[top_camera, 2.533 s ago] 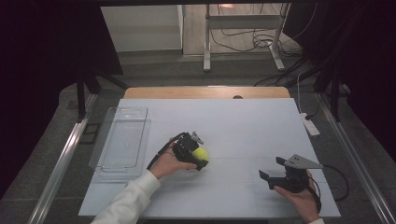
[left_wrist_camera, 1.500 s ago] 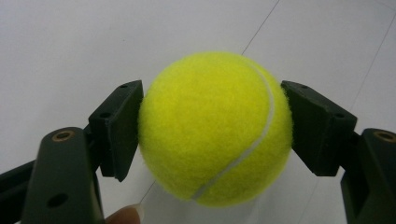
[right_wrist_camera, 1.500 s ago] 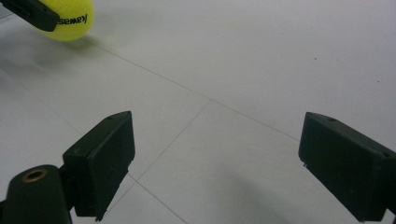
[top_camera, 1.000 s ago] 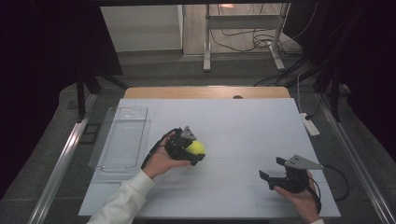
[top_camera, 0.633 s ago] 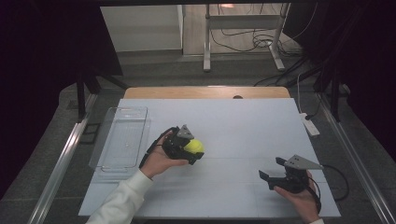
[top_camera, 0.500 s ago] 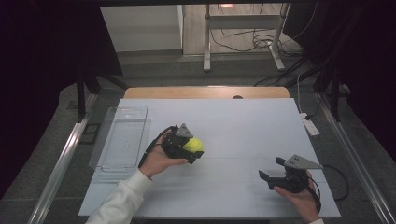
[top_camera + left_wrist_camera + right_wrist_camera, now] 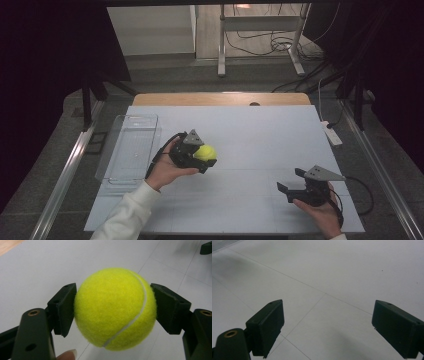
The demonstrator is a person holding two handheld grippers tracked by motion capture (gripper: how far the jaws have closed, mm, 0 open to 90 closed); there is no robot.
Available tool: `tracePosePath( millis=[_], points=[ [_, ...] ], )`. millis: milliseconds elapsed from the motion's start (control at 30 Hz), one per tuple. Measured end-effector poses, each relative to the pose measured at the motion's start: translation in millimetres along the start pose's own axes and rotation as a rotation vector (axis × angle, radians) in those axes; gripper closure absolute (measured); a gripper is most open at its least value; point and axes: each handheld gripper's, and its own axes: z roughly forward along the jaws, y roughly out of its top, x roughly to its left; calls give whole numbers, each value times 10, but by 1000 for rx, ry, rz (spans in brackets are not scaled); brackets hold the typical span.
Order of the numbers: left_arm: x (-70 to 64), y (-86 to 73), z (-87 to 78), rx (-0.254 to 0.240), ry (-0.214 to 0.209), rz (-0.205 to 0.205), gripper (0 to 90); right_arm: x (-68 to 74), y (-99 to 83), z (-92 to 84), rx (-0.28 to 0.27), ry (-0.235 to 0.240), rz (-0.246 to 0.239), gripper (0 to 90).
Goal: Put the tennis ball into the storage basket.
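Observation:
A yellow tennis ball [image 7: 205,152] [image 7: 115,308] is clamped between the two black jaws of my left gripper [image 7: 202,156] [image 7: 113,308], held a little above the white table [image 7: 260,135] left of its middle. A person's left hand wraps the gripper from below. My right gripper [image 7: 290,184] [image 7: 327,327] rests low near the table's front right, jaws wide apart with bare table between them.
A clear plastic tray [image 7: 128,147] lies along the table's left edge, just left of the left hand. A white power strip [image 7: 331,133] sits at the right edge. A cable trails behind the right gripper.
The left gripper with the ball has drifted left and slightly away from the person, toward the tray. The right gripper has stayed put.

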Motion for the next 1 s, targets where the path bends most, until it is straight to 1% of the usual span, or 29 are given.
tracePosePath(
  millis=[400, 533, 700, 1000],
  points=[
    [21, 24, -107, -33, 10, -5, 259, -3, -4, 5, 2, -2, -3, 107],
    [36, 33, -149, -49, 3, -14, 259, -4, -6, 6, 4, -2, -1, 107],
    [54, 38, -200, -61, 16, -19, 259, -3, -7, 7, 5, -2, -4, 107],
    [84, 38, -268, -76, 27, -22, 259, -2, -6, 2, 5, -4, -4, 107]
  ],
)
